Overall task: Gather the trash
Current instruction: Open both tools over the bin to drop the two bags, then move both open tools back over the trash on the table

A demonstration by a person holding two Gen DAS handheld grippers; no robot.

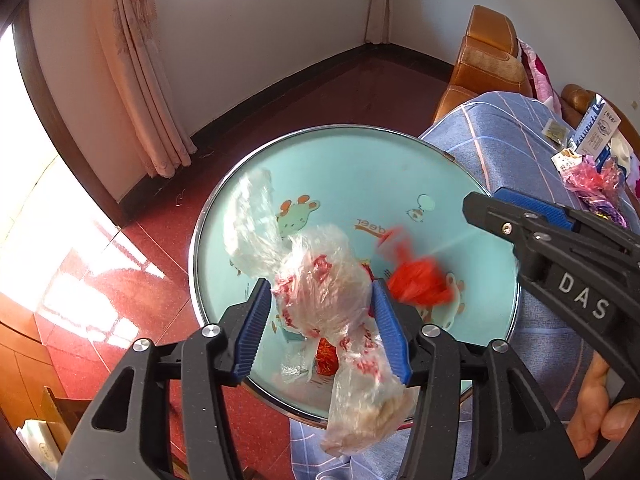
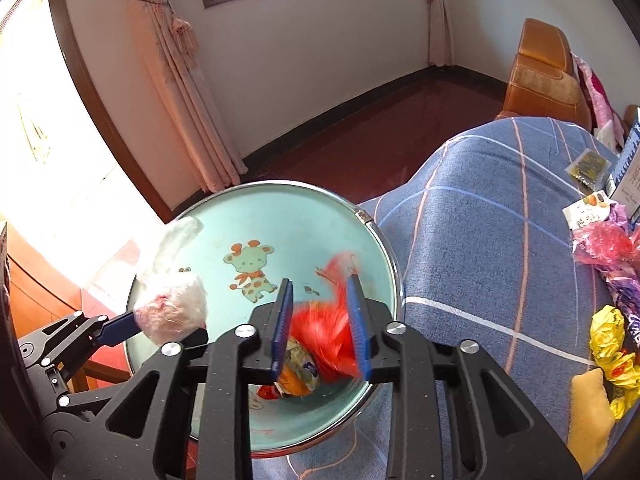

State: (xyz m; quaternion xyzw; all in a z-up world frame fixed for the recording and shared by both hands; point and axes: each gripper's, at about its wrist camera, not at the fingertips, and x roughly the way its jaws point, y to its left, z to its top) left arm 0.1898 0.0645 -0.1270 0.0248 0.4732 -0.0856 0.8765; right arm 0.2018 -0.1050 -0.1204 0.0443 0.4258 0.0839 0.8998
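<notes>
A round turquoise basin (image 1: 352,168) (image 2: 280,216) with cartoon prints and a metal rim stands below both grippers. My left gripper (image 1: 324,320) hangs over it with a crumpled clear plastic bag (image 1: 320,280) (image 2: 172,308) printed in red filling the gap and touching both blue pads. My right gripper (image 2: 320,320) stands open over the basin's right part. Between its fingers a red plastic bag (image 2: 324,332) (image 1: 416,280) shows blurred and free of the pads. Some wrappers (image 2: 298,372) (image 1: 324,356) lie on the basin's bottom.
A blue checked cloth (image 2: 480,240) covers the surface right of the basin. On it lie a pink bag (image 2: 604,240), yellow wrappers (image 2: 608,340), a yellow sponge (image 2: 588,412) and small packets. An orange sofa (image 2: 540,72) stands behind. A person's hand (image 1: 600,412) holds the right gripper.
</notes>
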